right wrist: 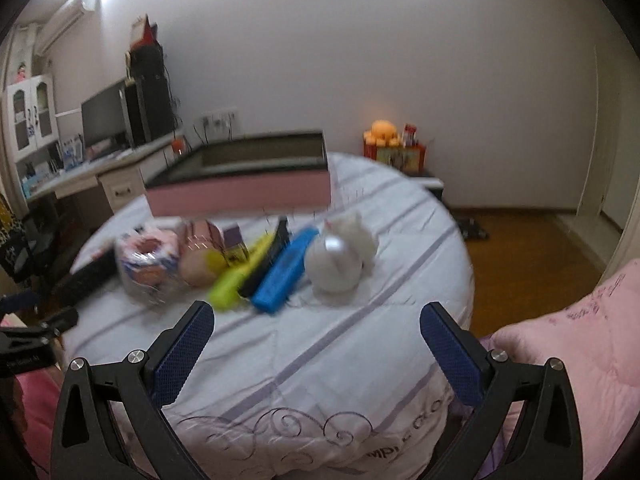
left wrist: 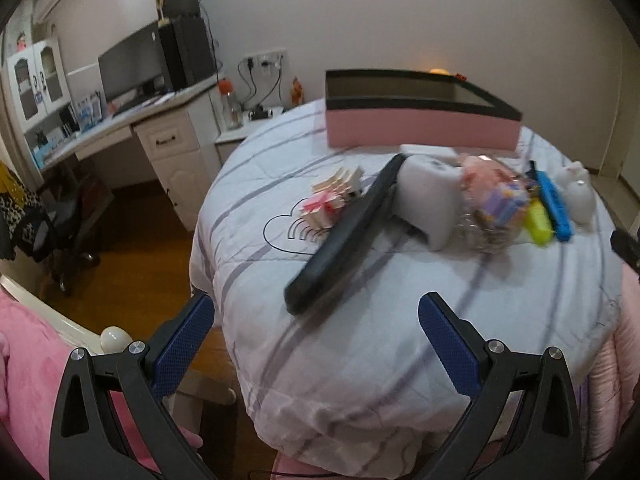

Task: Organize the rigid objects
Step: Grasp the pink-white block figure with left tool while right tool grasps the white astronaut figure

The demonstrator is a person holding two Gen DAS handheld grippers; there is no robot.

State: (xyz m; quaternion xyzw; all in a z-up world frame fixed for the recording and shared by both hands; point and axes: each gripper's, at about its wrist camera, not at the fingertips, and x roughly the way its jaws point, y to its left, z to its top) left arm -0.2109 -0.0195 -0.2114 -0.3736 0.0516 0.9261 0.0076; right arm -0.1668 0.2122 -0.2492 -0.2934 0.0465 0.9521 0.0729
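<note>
One pink box (left wrist: 420, 130), two claws (left wrist: 316, 320)

A home bedroom: quilted bed (left wrist: 400, 340), desk (left wrist: 120, 124) with monitor (left wrist: 128, 64)

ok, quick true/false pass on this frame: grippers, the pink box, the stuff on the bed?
1. Both grippers are open and hold nothing. True: left gripper and right gripper are spread wide, with nothing between the fingers.
2. The pink box has its lid on. False: its top is open.
3. The blue bar lies inside the box. False: it lies on the bedspread, in front of the box.
4. The yellow bar lies left of the blue one in the right wrist view. True.
</note>
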